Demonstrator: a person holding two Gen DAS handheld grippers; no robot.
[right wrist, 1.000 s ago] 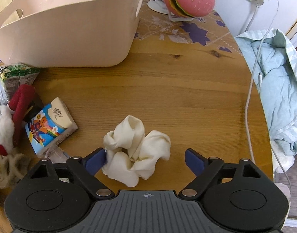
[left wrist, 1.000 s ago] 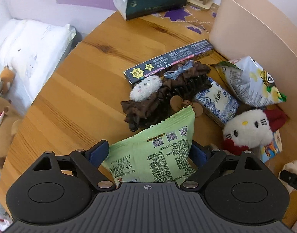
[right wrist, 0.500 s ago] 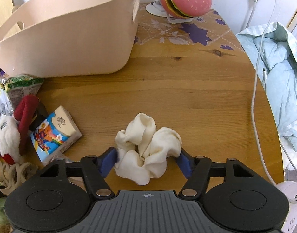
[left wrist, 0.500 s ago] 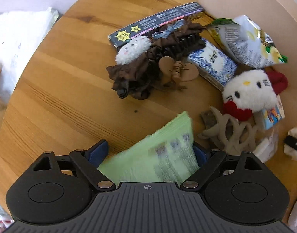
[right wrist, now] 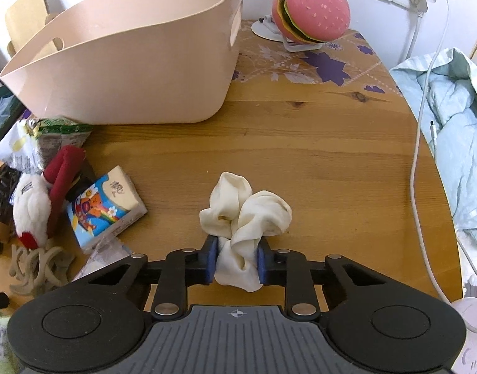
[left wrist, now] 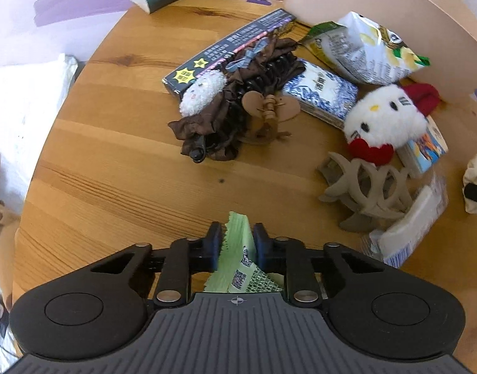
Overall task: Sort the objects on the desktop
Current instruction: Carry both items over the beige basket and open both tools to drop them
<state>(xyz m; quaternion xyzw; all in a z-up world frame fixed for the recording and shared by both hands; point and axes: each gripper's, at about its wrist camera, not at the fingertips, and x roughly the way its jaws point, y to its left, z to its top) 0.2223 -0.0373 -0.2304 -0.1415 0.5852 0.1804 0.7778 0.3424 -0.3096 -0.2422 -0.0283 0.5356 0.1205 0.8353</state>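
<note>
Wooden table (right wrist: 316, 143) carries everything, with the beige basket (right wrist: 129, 71) at its far side. My right gripper (right wrist: 237, 257) is clamped on the cream scrunchie (right wrist: 248, 215), whose bunched folds reach forward, away from me, resting on the wood. My left gripper (left wrist: 237, 243) pinches the green snack packet (left wrist: 241, 265), folded narrow between the pads, its long axis pointing ahead, serrated edge foremost.

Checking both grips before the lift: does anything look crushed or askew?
The green packet is folded narrow between the left gripper pads. The cream scrunchie is caught by one edge in the right gripper, mostly bulging forward.
</note>
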